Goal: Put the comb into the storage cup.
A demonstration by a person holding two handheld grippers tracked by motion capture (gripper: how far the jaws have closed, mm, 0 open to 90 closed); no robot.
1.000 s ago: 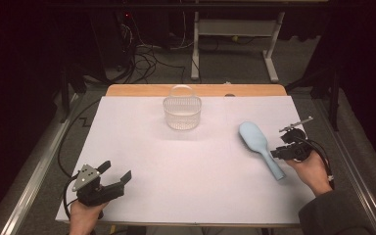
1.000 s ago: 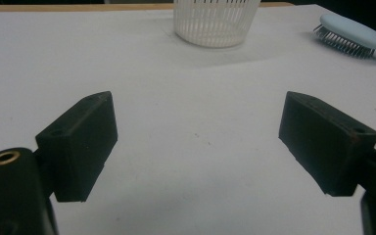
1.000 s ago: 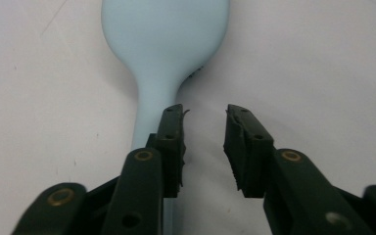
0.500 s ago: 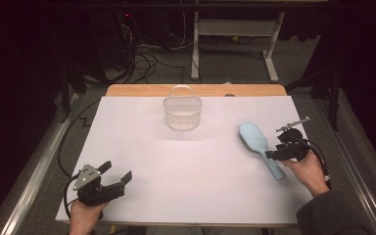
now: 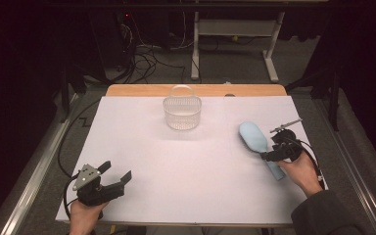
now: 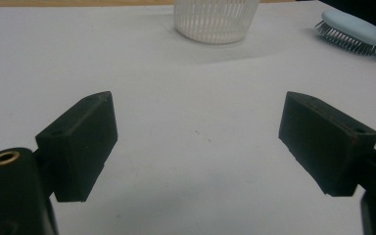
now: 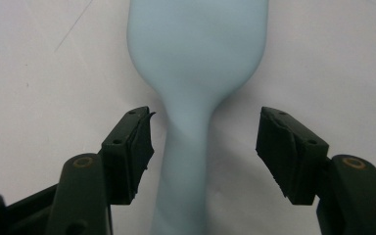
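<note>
Light blue is the hairbrush (image 5: 258,145), lying on the white table (image 5: 196,171) at the right side of the high view. My right claw (image 5: 270,155) sits over the brush's handle there, held in my right hand (image 5: 301,169). My left claw (image 5: 112,177) is at the lower left, and its jaws stand wide apart with nothing in them. A see-through basket (image 5: 182,112) stands near the top middle, well apart from both claws.

In my left gripper view, the basket (image 6: 215,19) is at the top middle and the brush (image 6: 355,33) is at the upper right, bristles down. My left claw (image 6: 198,142) is open over bare table.

In my right gripper view, the brush (image 7: 196,73) runs up the middle. My right claw (image 7: 203,142) has just been opening. The handle lies between the jaws, but the pads do not press on it.
</note>
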